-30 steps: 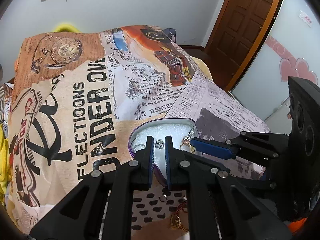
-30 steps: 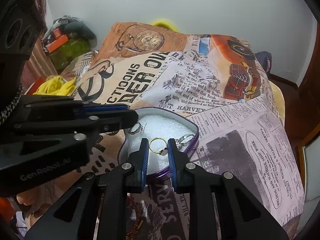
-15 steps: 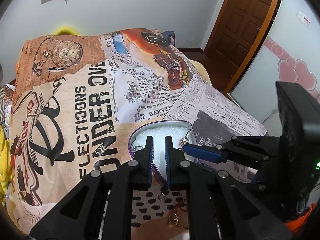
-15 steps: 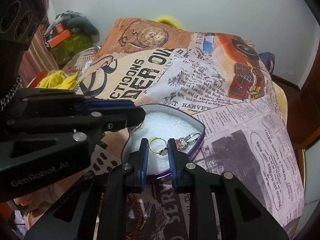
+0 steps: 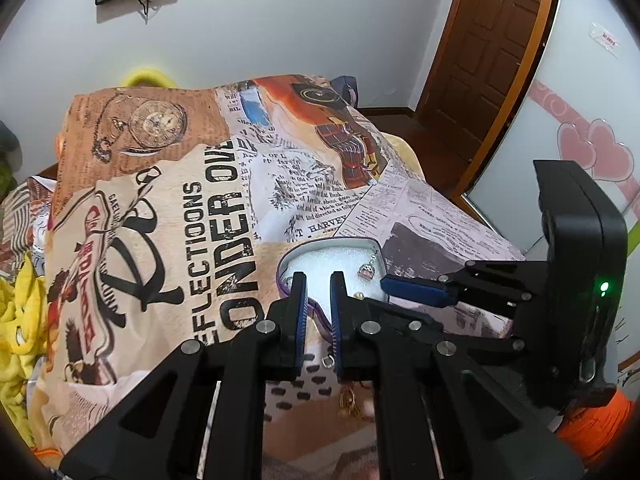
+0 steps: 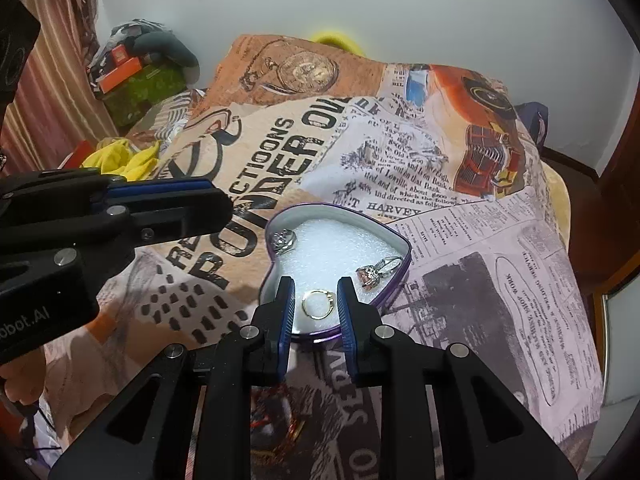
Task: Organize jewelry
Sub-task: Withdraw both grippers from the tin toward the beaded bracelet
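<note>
A purple heart-shaped tin (image 6: 401, 240) lined with white foam lies on the printed bedspread. On the foam rest a silver ring (image 6: 285, 240), a rose-stone ring (image 6: 374, 272) and a thin gold ring (image 6: 316, 303). My right gripper (image 6: 315, 282) hangs over the tin's near edge. The gold ring lies between its fingers with a sliver of gap on each side. My left gripper (image 5: 319, 280) is shut and holds nothing, its tips above the tin's (image 5: 288, 264) near left rim. In the right wrist view the left gripper (image 6: 220, 200) reaches in from the left.
Loose pieces lie on the bedspread in front of the tin: a small ring (image 5: 329, 361), a gold pendant (image 5: 350, 400) and a red and gold piece (image 6: 276, 412). Yellow cloth (image 6: 120, 160) and boxes sit at the far left. A wooden door (image 5: 492, 52) stands at the right.
The left gripper has drawn back and up from the tin, away from the silver ring. The gold ring now sits slightly lower between the right fingers, on the foam.
</note>
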`<control>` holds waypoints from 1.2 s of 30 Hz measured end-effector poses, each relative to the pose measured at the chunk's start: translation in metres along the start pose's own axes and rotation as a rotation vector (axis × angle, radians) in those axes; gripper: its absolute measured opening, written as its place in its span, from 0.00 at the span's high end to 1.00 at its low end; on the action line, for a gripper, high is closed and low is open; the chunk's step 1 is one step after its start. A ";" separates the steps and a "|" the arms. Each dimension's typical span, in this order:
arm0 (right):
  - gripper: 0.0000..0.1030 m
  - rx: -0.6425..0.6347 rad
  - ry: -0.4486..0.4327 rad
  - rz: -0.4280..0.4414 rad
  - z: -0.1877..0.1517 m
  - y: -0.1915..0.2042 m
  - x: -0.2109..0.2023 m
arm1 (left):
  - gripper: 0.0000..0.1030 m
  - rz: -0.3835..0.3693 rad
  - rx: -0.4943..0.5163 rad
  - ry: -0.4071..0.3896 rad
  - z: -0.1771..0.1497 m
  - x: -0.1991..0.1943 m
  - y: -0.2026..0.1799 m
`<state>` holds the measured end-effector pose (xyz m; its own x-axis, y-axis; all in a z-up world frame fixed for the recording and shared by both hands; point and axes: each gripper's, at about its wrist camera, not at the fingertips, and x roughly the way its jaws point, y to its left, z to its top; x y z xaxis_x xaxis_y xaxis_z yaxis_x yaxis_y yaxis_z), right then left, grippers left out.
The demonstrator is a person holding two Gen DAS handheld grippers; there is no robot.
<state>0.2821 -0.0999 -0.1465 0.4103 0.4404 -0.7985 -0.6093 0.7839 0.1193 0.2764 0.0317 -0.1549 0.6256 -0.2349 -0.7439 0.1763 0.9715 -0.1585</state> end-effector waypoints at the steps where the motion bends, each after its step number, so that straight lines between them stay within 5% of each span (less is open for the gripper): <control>1: 0.81 -0.002 -0.005 -0.003 0.000 0.001 -0.004 | 0.90 0.005 0.001 -0.004 -0.001 -0.004 -0.001; 6: 0.80 -0.002 -0.034 -0.020 -0.002 0.005 -0.025 | 0.90 0.023 0.000 -0.018 -0.009 -0.025 -0.003; 11: 0.65 -0.002 -0.074 -0.043 -0.006 0.008 -0.046 | 0.90 0.035 -0.010 -0.024 -0.017 -0.040 -0.005; 18: 0.65 0.013 -0.087 -0.063 -0.016 0.006 -0.061 | 0.90 0.044 -0.002 -0.008 -0.036 -0.050 -0.010; 36: 0.65 0.039 -0.019 -0.076 -0.060 0.002 -0.058 | 0.89 -0.022 0.001 0.174 -0.095 -0.006 -0.017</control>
<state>0.2162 -0.1507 -0.1355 0.4677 0.3869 -0.7947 -0.5492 0.8317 0.0817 0.1974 0.0194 -0.2099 0.4805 -0.2465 -0.8416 0.1893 0.9662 -0.1749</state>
